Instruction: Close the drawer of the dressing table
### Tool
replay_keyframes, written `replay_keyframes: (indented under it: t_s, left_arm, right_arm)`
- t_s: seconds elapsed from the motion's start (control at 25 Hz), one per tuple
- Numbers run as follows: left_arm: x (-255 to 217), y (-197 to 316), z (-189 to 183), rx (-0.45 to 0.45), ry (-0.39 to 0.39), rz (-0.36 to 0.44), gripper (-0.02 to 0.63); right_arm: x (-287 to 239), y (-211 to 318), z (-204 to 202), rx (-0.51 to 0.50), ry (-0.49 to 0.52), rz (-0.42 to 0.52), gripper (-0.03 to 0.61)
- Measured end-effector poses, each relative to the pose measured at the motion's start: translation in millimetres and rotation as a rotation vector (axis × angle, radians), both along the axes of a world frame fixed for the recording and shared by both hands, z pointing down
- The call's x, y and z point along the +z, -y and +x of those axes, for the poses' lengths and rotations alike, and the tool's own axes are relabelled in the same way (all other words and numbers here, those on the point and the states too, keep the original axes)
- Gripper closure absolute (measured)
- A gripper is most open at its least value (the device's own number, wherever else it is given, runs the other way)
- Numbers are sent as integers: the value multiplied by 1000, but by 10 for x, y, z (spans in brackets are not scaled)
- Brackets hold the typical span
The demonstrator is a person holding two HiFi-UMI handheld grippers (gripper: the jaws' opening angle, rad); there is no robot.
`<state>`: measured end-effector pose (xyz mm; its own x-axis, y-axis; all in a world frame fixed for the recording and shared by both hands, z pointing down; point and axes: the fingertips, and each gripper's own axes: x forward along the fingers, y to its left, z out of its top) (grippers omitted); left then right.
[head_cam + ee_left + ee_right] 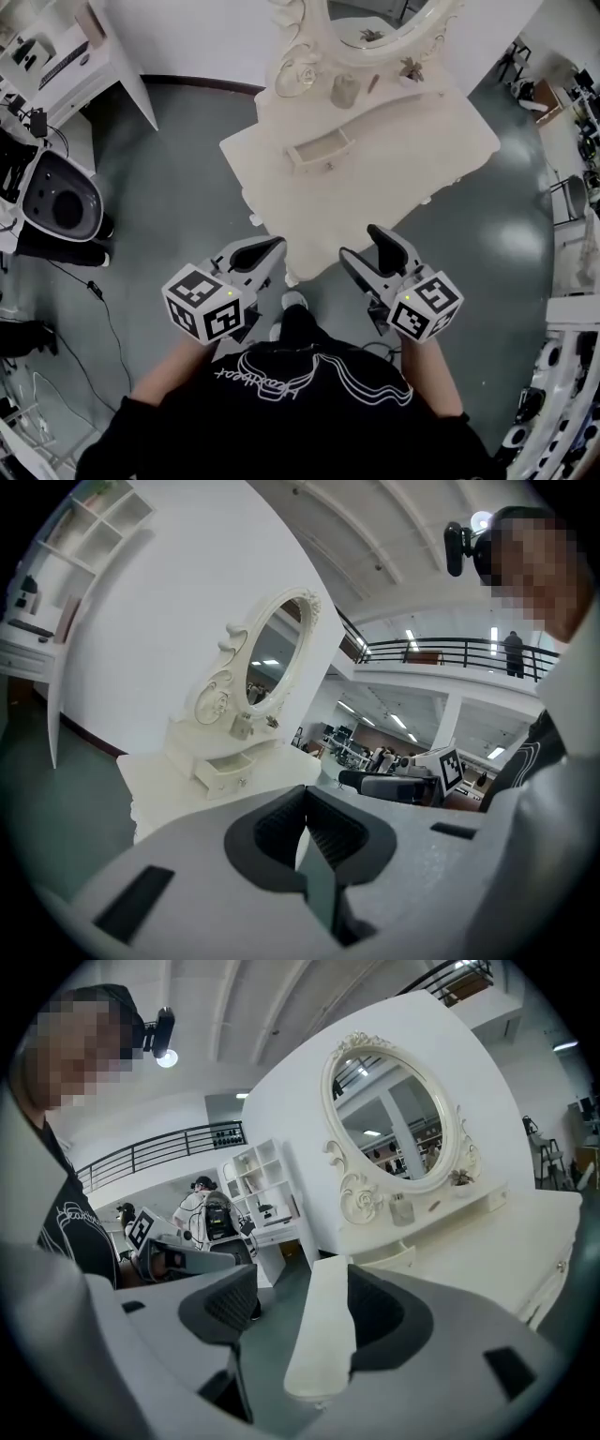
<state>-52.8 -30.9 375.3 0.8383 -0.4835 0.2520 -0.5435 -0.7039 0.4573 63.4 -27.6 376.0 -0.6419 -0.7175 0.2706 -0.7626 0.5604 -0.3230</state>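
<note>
The cream dressing table (375, 187) stands ahead of me, with its oval mirror (375, 19) at the back. Its small drawer (319, 150) is pulled out below the mirror; it also shows as drawer (225, 772) and drawer (389, 1258). My left gripper (278, 246) hangs near the table's front corner, its jaws shut with nothing in them, left gripper (306, 803). My right gripper (361, 242) is over the table's front edge, open and empty, right gripper (300, 1307). Both are well short of the drawer.
A small bottle (344, 91) and trinkets stand on the shelf above the drawer. A round dark seat (61, 197) and a white shelf unit (84, 56) are on the left, with cables (94, 291) on the grey floor. Chairs and desks (562, 197) crowd the right.
</note>
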Motion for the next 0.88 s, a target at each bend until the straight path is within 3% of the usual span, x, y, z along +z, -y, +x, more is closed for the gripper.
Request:
replay_keyframes:
  t_s: [0.44,0.68,0.88]
  left_arm:
    - [239,838,256,-65,70,-12,611]
    - [458,1128,196,-148,69,-54,611]
    - [548,1242,124,-168,85,-62,611]
  right_arm:
    - [432,979,274,-48,-13,-61,290]
    - [767,1271,345,-62,-104,-83,295]
    - [969,1495,345,-43,-161,-94,303]
